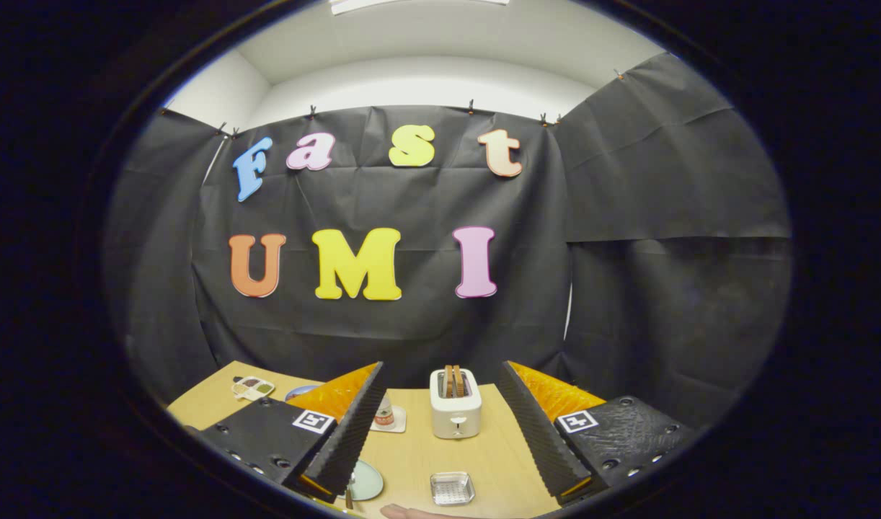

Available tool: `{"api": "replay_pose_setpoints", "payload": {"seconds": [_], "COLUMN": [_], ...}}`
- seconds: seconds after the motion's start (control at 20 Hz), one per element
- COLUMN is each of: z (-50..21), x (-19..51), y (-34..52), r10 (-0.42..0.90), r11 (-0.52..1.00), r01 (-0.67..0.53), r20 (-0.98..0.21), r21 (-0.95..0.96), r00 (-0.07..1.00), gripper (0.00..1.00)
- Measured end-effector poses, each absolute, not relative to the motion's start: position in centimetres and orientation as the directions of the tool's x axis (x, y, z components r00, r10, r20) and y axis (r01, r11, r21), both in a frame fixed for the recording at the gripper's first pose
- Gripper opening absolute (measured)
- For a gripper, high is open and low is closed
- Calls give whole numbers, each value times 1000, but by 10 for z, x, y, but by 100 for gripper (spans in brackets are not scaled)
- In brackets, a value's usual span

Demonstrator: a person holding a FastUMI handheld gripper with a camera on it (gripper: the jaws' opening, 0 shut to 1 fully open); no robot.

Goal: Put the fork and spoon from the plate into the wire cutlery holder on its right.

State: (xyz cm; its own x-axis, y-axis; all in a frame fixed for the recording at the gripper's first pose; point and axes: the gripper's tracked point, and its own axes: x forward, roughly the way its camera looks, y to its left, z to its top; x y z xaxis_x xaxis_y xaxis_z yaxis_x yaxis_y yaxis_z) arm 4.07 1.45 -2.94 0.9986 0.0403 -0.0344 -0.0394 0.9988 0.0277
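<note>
The jaws (440,425) stand wide apart, holding nothing, above a wooden desk (426,450). A white toaster (455,404) with two slices sits at the desk's far edge; nearer than the toaster lies the square wire cutlery holder (452,488), and left of that holder the plate (365,481) shows partly behind one finger. A small bottle (385,412) on a coaster stands just left of the toaster.

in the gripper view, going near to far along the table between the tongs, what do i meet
Between the open tongs: fingertip of a hand at the near edge → small metal tray → white toaster with toast in it → black cloth wall behind the table.
</note>
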Motion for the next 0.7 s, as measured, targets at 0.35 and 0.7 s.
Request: {"api": "replay_pose_setpoints", "payload": {"seconds": [0.35, 0.7], "z": [-112, -230], "x": [57, 66], "y": [62, 121], "r10": [127, 203], "r11": [990, 972], "r01": [-136, -233], "r20": [-164, -405], "r21": [-43, -25], "r00": [978, 891], "gripper": [96, 95]}}
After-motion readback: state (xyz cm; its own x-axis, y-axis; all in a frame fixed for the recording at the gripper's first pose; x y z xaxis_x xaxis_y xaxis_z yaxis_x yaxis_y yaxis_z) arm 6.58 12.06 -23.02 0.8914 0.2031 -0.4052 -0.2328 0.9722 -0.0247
